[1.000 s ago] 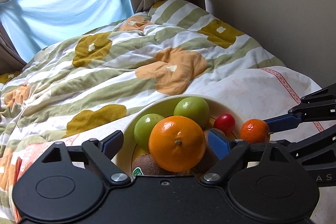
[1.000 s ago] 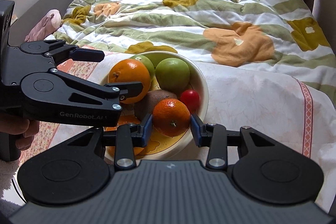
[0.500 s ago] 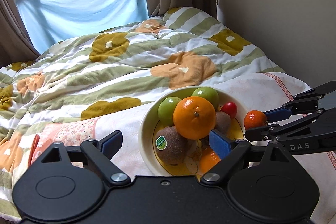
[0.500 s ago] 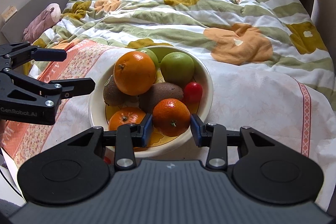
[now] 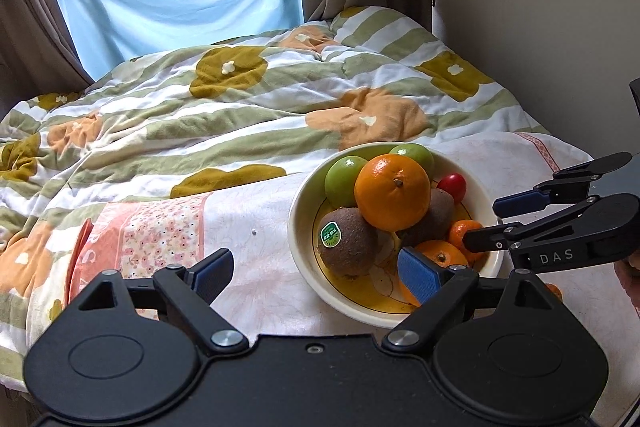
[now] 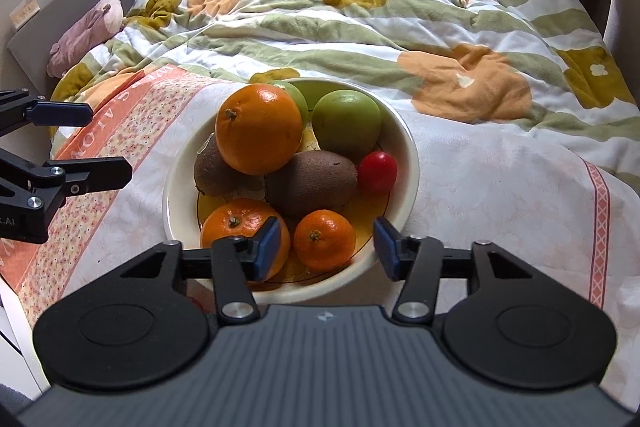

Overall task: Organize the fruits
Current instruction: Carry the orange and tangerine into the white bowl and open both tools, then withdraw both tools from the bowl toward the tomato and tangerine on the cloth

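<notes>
I am holding my right tool [image 6: 326, 247] released, its fingers flanking the small mandarin [image 6: 324, 241] lying in the bowl [image 6: 408, 163]. My left tool [image 5: 316, 273] is hovering released beside it.

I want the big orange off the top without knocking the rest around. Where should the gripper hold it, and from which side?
Grip the big orange across its widest middle, coming down from above. It sits highest in the bowl, propped on the two kiwis, so its upper half is exposed; a green fruit crowds one side. The open left gripper is probably nearer.
</notes>
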`<state>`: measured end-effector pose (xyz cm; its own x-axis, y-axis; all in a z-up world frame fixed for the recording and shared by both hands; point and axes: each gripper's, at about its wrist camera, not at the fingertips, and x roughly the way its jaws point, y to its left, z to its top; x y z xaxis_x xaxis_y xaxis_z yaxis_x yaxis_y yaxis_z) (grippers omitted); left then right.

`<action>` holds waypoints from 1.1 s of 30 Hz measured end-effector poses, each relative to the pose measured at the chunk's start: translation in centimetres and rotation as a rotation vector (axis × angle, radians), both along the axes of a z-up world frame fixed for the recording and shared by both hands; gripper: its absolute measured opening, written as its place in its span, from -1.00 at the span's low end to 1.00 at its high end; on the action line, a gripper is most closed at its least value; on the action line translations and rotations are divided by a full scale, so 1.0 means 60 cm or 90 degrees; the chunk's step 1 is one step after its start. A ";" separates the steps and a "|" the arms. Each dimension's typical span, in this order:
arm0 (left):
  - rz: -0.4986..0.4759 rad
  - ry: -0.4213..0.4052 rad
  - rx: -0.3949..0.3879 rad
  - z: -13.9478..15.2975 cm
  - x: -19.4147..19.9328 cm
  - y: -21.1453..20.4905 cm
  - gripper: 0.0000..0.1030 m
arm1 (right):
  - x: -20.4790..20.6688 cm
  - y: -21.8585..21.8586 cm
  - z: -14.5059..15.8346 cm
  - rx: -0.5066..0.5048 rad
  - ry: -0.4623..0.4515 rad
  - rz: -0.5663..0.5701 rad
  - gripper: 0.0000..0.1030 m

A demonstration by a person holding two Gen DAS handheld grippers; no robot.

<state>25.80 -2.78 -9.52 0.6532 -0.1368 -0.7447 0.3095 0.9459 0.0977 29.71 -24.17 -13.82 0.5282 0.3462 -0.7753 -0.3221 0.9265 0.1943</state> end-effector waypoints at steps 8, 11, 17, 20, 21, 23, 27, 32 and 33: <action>0.013 -0.004 -0.012 0.009 -0.012 0.012 0.79 | -0.017 -0.009 0.015 0.020 -0.025 -0.019 1.00; 0.011 -0.014 -0.016 0.019 -0.021 0.015 0.79 | -0.028 -0.007 0.029 0.007 -0.047 -0.030 1.00; 0.008 -0.041 -0.026 0.043 -0.040 0.025 0.79 | -0.052 -0.002 0.056 -0.015 -0.061 -0.052 1.00; 0.003 -0.055 -0.031 0.056 -0.053 0.031 0.79 | -0.072 0.001 0.073 -0.025 -0.075 -0.064 1.00; 0.002 -0.060 -0.033 0.059 -0.057 0.033 0.79 | -0.079 0.003 0.080 -0.030 -0.078 -0.066 1.00; -0.001 -0.069 -0.038 0.068 -0.068 0.040 0.79 | -0.091 0.008 0.092 -0.046 -0.082 -0.071 1.00; -0.013 -0.089 -0.046 0.085 -0.089 0.051 0.82 | -0.121 0.009 0.117 -0.040 -0.089 -0.101 1.00; -0.029 -0.110 -0.054 0.098 -0.119 0.061 0.95 | -0.161 0.010 0.143 -0.031 -0.084 -0.155 1.00; -0.031 -0.113 -0.055 0.099 -0.125 0.063 0.98 | -0.172 0.010 0.148 -0.035 -0.089 -0.170 1.00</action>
